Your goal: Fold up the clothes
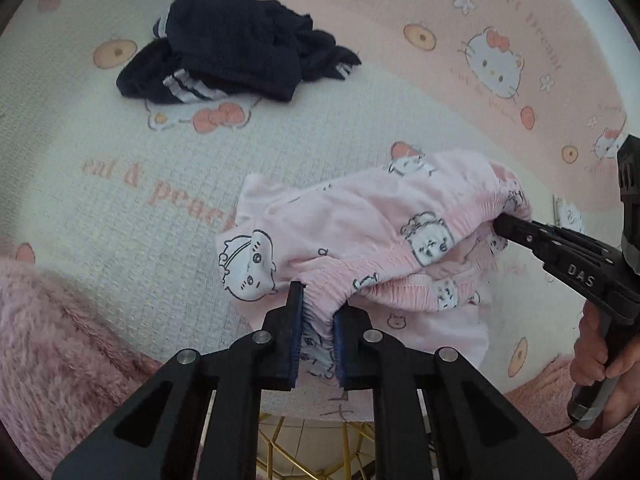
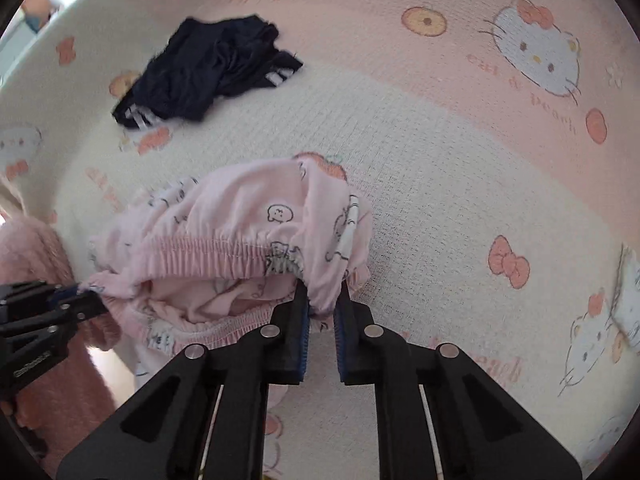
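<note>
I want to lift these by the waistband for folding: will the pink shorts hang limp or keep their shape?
Probably limp: the pink shorts lie in soft wrinkles, and the waistband bunches between the left gripper and right gripper. Likely light, since the thin cloth sags between the two.

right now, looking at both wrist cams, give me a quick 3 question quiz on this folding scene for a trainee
1. True or false: the pink shorts are clamped at the elastic waistband by both the left gripper and the right gripper.
2. Multiple choice: where does the dark navy garment lie? A) under the pink shorts B) apart from them, farther back on the printed blanket C) in the left gripper
3. Fill in: the navy garment has ____ stripes along its edges.

Key: 1 true; 2 B; 3 white
</note>
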